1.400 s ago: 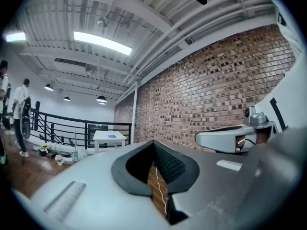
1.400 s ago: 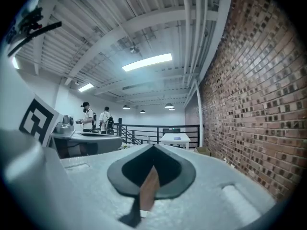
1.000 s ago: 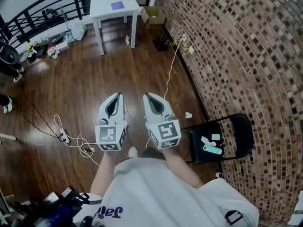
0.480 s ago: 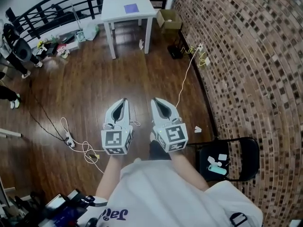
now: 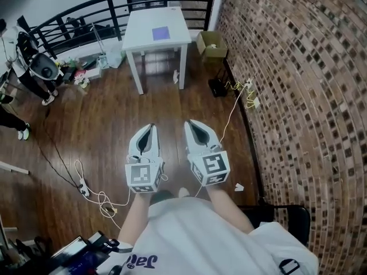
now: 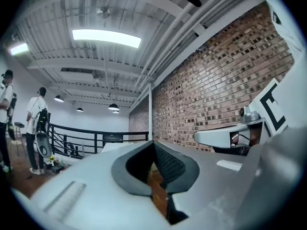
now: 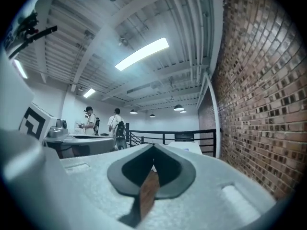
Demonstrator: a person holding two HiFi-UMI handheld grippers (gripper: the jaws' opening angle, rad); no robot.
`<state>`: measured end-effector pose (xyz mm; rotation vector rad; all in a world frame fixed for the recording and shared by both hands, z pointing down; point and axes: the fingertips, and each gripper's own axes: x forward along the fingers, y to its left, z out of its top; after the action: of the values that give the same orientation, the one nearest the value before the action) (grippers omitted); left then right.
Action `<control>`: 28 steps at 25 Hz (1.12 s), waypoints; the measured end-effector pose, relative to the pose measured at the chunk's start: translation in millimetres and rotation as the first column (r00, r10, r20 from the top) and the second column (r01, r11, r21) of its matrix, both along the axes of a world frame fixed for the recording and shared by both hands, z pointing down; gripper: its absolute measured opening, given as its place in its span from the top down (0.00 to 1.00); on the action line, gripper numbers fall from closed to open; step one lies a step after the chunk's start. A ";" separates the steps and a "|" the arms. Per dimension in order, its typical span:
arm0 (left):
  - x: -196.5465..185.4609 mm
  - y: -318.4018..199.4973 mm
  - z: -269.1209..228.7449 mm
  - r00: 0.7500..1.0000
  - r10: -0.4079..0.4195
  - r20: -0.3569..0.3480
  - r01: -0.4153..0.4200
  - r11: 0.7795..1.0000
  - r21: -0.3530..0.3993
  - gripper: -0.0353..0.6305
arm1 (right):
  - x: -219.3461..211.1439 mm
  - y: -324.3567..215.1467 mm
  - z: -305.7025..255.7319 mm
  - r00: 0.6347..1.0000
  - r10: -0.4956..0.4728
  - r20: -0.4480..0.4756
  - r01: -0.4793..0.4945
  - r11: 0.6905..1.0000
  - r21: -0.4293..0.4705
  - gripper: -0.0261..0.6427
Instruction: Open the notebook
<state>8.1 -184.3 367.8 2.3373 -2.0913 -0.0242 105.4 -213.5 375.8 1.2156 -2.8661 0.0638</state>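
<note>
The notebook [image 5: 161, 32] is a small purple square lying flat on a white table [image 5: 137, 36] at the far end of the wooden floor, well ahead of both grippers. I hold the grippers level and side by side above the floor, in front of my body. My left gripper [image 5: 150, 126] is shut with nothing between its tips [image 6: 153, 143]. My right gripper [image 5: 189, 123] is also shut and empty [image 7: 153, 146]. In both gripper views the white table [image 7: 189, 147] shows small and far off beyond the jaw tips.
A brick wall [image 5: 298, 96] runs along the right. A black railing [image 5: 86, 10] stands behind the table, with a cardboard box [image 5: 211, 43] to the table's right. Cables [image 5: 92, 191] lie on the floor at left and by the wall [image 5: 241, 93]. A black folding chair [image 5: 287, 216] is at my right.
The table and notebook have come nearer and sit lower in the head view. The folding chair has slipped to the bottom right edge. Both grippers have stayed shut and side by side.
</note>
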 end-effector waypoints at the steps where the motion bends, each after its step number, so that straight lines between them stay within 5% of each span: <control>1: 1.1 -10.8 1.1 1.000 -0.006 0.003 0.006 1.000 -0.005 0.92 | -0.2 -12.2 1.4 1.000 -0.008 0.019 0.008 1.000 -0.022 0.98; 4: 1.3 -35.6 9.8 1.000 -0.031 -0.004 0.031 0.999 -0.039 0.92 | -7.5 -33.9 11.1 0.996 -0.057 0.074 0.065 0.992 -0.109 0.98; 12: -35.5 -110.2 24.0 0.998 -0.057 -0.010 0.056 0.997 -0.055 0.92 | -57.6 -100.1 35.0 0.990 -0.119 0.072 0.129 0.981 -0.149 0.98; 28: -158.2 -304.9 2.6 0.998 -0.025 -0.057 0.024 1.000 -0.010 0.92 | -177.3 -296.7 9.9 0.996 -0.085 0.032 0.088 0.993 -0.082 0.98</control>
<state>-150.1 -489.1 370.4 2.2775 -2.0896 -0.0803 -72.0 -510.2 385.7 1.0835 -2.9035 0.1978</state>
